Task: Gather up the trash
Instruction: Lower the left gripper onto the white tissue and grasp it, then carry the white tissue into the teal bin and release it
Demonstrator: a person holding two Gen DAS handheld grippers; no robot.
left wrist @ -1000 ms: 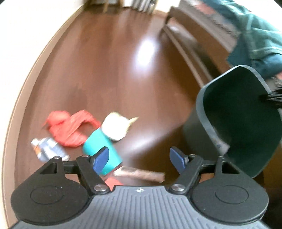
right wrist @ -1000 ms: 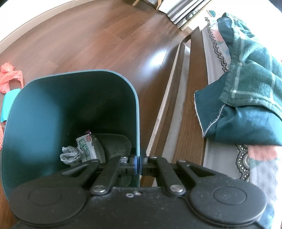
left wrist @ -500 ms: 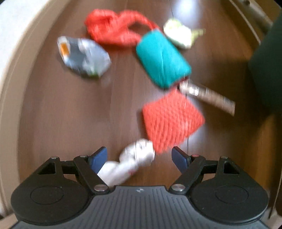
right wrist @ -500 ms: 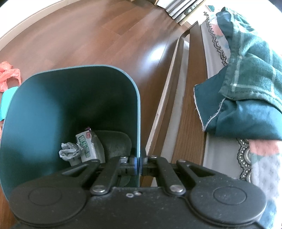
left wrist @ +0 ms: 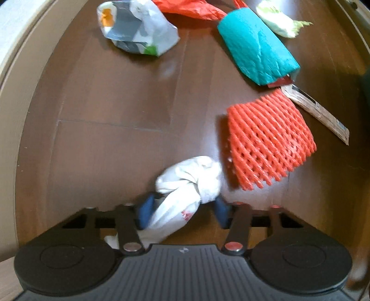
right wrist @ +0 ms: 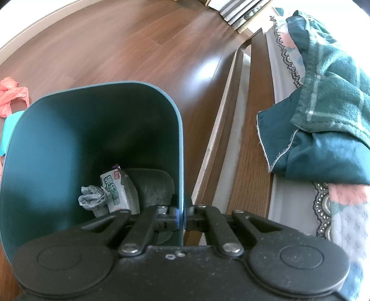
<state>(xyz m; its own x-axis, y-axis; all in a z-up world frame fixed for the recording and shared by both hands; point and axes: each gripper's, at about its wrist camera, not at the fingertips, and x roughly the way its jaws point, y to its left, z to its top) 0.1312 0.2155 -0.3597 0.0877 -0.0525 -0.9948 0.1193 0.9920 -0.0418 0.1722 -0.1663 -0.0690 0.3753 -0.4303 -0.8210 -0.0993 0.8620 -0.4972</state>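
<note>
A knotted white plastic bag [left wrist: 192, 178] lies on the dark wood floor. My left gripper [left wrist: 182, 211] points straight down over it; its jaws are closing and both blue pads touch the bag's sides. Beyond it lie an orange foam net [left wrist: 268, 143], a teal sleeve [left wrist: 256, 53], a brown wrapper [left wrist: 319, 111], a silver-grey bag [left wrist: 138, 27], a red plastic bag [left wrist: 189, 8] and a pale wrapper [left wrist: 277, 18]. My right gripper [right wrist: 181, 215] is shut on the rim of the dark green bin [right wrist: 92, 129], which holds crumpled grey paper [right wrist: 92, 198] and a white carton [right wrist: 114, 189].
A pale baseboard [left wrist: 13, 69] curves along the left of the floor. A wooden bed frame [right wrist: 249, 139] with a teal blanket [right wrist: 323, 115] runs to the right of the bin. The red bag [right wrist: 11, 95] shows left of the bin.
My left gripper dropped toward the floor and tipped to look straight down. Its wide jaws came in around the white bag. The right gripper and the bin stayed put.
</note>
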